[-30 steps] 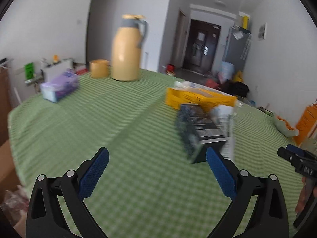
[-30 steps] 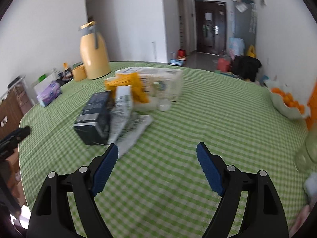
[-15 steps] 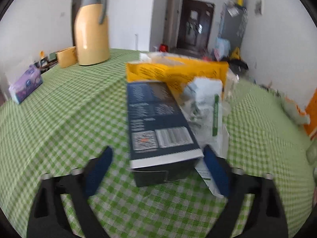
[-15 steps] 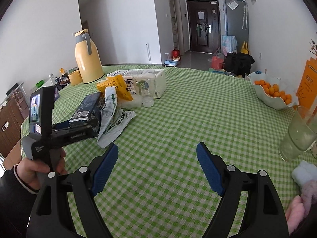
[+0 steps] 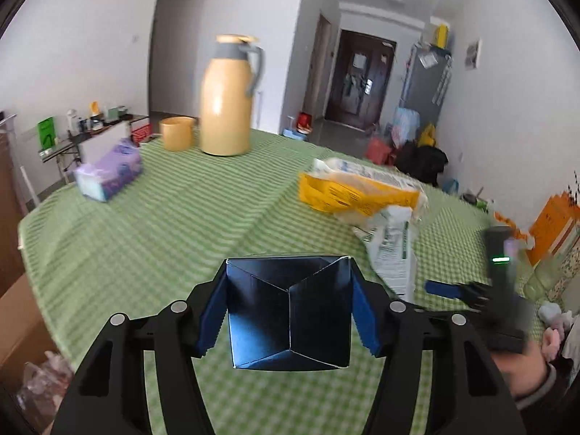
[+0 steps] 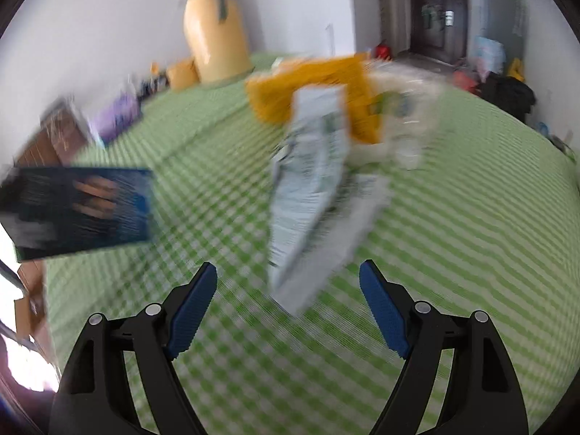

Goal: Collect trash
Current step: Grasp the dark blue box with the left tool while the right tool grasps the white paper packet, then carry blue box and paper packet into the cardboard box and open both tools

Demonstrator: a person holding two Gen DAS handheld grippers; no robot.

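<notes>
The dark blue carton (image 5: 289, 312) is clamped end-on between both pads of the left gripper (image 5: 288, 313) and is held above the green checked tablecloth (image 5: 152, 224). The right gripper (image 6: 288, 302) is spread wide, with nothing gripped. A white wrapper (image 6: 308, 195) lies just ahead of its fingertips, with a yellow bag (image 6: 326, 90) beyond it. A yellow thermos (image 5: 227, 98) stands farther off.

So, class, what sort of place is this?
Most likely a home's dining area: a table with a green checked cloth, a yellow thermos jug with tissues, and a front door down the hall.
</notes>
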